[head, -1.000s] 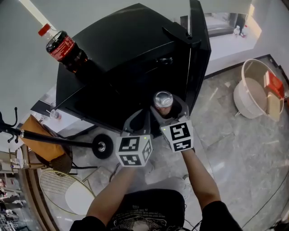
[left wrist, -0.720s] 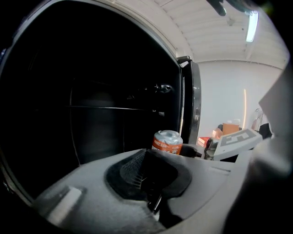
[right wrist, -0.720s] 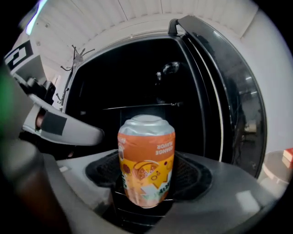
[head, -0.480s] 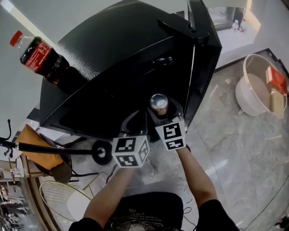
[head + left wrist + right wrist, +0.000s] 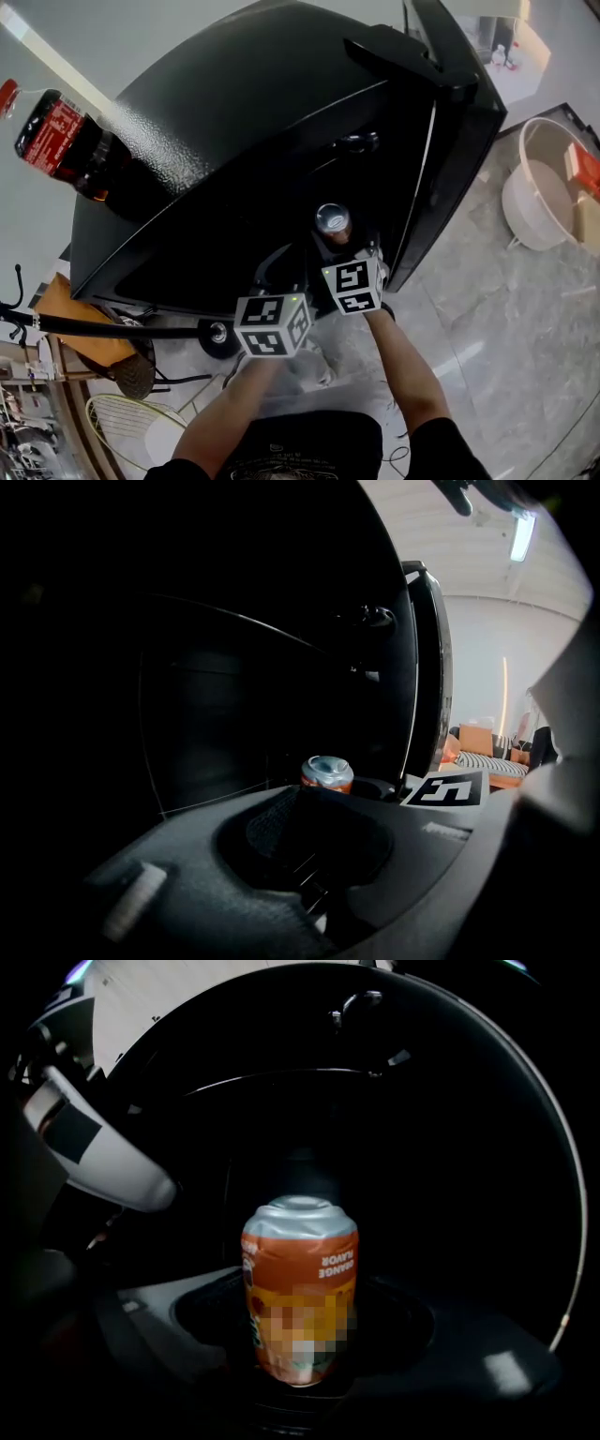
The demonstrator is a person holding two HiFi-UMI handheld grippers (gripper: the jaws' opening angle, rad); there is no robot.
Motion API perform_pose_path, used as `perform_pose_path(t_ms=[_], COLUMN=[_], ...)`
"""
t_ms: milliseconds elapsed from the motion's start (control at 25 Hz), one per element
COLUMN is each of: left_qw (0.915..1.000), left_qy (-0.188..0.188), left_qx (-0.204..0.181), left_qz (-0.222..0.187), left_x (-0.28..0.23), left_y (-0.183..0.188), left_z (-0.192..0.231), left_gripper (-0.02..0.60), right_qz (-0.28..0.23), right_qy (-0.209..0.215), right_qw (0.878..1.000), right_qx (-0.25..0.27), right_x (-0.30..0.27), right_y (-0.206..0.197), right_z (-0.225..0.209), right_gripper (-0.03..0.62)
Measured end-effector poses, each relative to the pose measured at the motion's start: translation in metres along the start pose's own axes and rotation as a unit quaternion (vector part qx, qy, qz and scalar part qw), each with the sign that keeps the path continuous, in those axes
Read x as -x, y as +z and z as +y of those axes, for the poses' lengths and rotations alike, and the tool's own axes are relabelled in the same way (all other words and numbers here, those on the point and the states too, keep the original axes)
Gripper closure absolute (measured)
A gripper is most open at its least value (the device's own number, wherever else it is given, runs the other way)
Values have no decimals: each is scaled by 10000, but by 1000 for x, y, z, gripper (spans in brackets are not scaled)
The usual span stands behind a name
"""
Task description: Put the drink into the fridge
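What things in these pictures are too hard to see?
- Fridge inside: too dark in every view to tell what it holds.
- Can label: a mosaic patch covers its middle in the right gripper view.
- Cola bottle cap: mostly cut off by the head view's left edge.

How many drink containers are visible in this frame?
2. An orange can is clamped in the right gripper at the open fridge; a cola bottle stands on top of it. The dark interior may hide more.
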State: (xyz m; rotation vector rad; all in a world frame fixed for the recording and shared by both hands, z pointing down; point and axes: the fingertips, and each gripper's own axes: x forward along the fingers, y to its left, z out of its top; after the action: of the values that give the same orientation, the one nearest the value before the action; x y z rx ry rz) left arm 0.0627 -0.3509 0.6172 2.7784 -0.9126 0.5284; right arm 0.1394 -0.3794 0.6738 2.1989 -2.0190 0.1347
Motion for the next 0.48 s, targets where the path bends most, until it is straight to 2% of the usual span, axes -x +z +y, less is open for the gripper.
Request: perform_pose_path(t_ms=[320, 480], left_qw=[10000, 10000], left_qy=[-5, -13], left_qx=[9, -49], left_qz=[26, 58], left_x=[-10, -13], left_y=[-6, -9], left_z=[9, 10], left_gripper=[577, 577], right_qz=[65, 36], right_qy=[-9, -41], right_qw=[9999, 10000], right_qx=[95, -75], right_x=[-27, -36], right_y=[-19, -21], right_z=[-1, -5], right_gripper=[264, 264])
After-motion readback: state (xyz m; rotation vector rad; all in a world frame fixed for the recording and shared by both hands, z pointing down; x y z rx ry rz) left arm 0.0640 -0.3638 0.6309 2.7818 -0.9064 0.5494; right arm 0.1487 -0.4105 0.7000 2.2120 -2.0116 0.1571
